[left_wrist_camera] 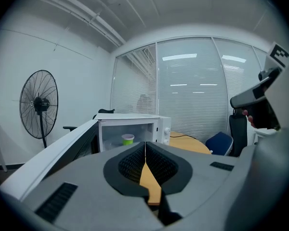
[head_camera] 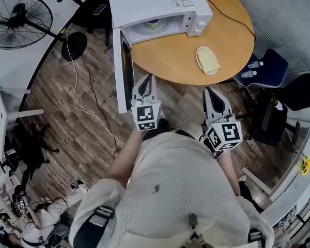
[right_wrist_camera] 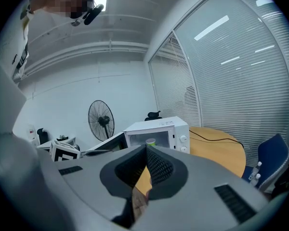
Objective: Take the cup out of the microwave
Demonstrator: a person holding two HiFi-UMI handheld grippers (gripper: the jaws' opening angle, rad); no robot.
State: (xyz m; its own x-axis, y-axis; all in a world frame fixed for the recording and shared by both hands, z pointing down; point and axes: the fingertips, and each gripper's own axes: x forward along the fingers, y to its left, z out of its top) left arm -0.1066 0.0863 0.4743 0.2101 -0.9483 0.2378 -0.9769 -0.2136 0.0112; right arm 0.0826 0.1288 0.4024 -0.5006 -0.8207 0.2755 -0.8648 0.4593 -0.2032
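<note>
A white microwave (head_camera: 150, 6) stands on the round wooden table (head_camera: 170, 61) with its door (head_camera: 122, 71) swung open toward me. Inside it sits a green cup with a pale lid (head_camera: 154, 24), also seen in the left gripper view as the cup (left_wrist_camera: 128, 139) and in the right gripper view as the cup (right_wrist_camera: 151, 142). My left gripper (head_camera: 146, 79) hovers by the table's near edge beside the door, its jaws shut and empty. My right gripper (head_camera: 209, 91) is further right, short of the table edge, also shut with nothing held. Both point at the microwave from well short of it.
A pale yellow pad (head_camera: 207, 59) lies on the table right of the microwave, and a black cable (head_camera: 232, 17) trails behind it. A standing fan (head_camera: 20, 20) is at the left, a white cord (head_camera: 85, 105) on the floor, and a blue chair with bottles (head_camera: 261, 68) at the right.
</note>
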